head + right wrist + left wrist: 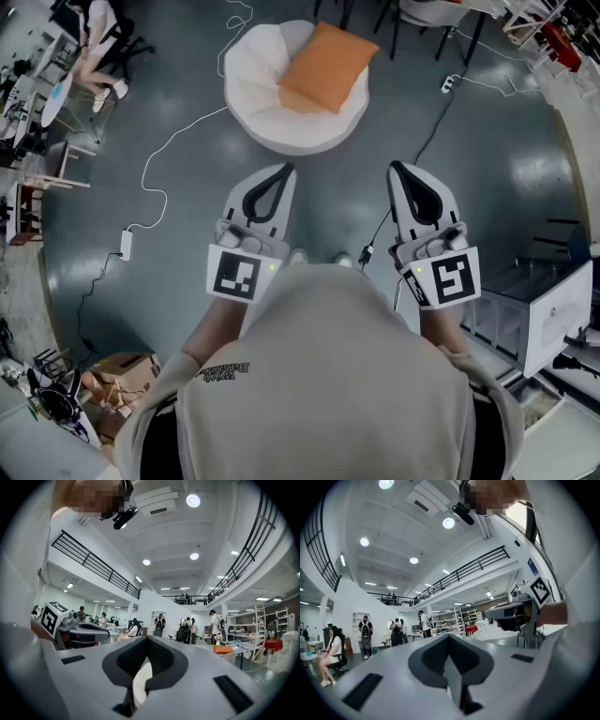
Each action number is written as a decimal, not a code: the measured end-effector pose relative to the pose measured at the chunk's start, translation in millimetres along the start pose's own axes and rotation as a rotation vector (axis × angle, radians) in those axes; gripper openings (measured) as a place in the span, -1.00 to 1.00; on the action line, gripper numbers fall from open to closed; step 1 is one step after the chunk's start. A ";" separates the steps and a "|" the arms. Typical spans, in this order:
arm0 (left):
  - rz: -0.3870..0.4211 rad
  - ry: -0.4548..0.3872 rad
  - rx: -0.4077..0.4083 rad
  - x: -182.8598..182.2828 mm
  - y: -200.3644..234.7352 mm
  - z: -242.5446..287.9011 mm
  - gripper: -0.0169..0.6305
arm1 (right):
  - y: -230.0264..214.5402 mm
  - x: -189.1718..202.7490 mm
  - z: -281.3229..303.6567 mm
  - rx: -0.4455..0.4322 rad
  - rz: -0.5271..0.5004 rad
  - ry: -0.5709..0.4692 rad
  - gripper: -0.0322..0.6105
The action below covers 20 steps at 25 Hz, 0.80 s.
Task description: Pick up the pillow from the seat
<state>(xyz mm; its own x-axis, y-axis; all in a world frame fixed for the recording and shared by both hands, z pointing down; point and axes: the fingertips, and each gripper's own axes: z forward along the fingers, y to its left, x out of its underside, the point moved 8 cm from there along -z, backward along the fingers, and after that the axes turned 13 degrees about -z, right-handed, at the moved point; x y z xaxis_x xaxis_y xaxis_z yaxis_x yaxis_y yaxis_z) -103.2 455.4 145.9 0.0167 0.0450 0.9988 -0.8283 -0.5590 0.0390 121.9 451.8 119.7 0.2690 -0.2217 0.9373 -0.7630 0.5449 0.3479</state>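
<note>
In the head view an orange pillow (328,66) lies tilted on a round white seat (258,112) on the grey floor ahead of me. My left gripper (284,170) and right gripper (395,167) are held side by side in front of my chest, well short of the seat and pointing level towards it. Both are shut with nothing between the jaws. In the left gripper view the closed left gripper (449,638) faces the open hall, with the right gripper (511,613) beside it. In the right gripper view the right gripper (149,640) is closed too, with the left gripper (77,632) at its left.
White cables run over the floor to a power strip (125,246) at the left and another (449,83) right of the seat. A white cabinet (555,321) stands at the right, a cardboard box (120,382) at the lower left. A seated person (94,37) is at the far left; several people stand in the hall.
</note>
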 end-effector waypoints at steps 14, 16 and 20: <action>0.012 0.022 0.013 1.4 -10.5 24.1 -0.92 | -22.1 9.1 -1.1 0.030 0.054 -0.036 -0.87; 0.012 0.026 0.013 2.5 -13.1 27.8 -0.92 | -26.3 12.4 -3.5 0.033 0.066 -0.037 -0.87; 0.023 0.024 0.007 3.4 -22.9 37.5 -0.92 | -35.2 23.0 -10.8 0.029 0.072 -0.027 -0.87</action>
<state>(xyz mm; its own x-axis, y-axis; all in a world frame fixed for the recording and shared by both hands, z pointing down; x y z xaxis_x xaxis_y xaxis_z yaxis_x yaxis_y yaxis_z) -63.1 437.3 149.4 -0.0157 0.0522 0.9985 -0.8243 -0.5659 0.0167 161.3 436.3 129.2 0.1974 -0.2045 0.9588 -0.7965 0.5367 0.2785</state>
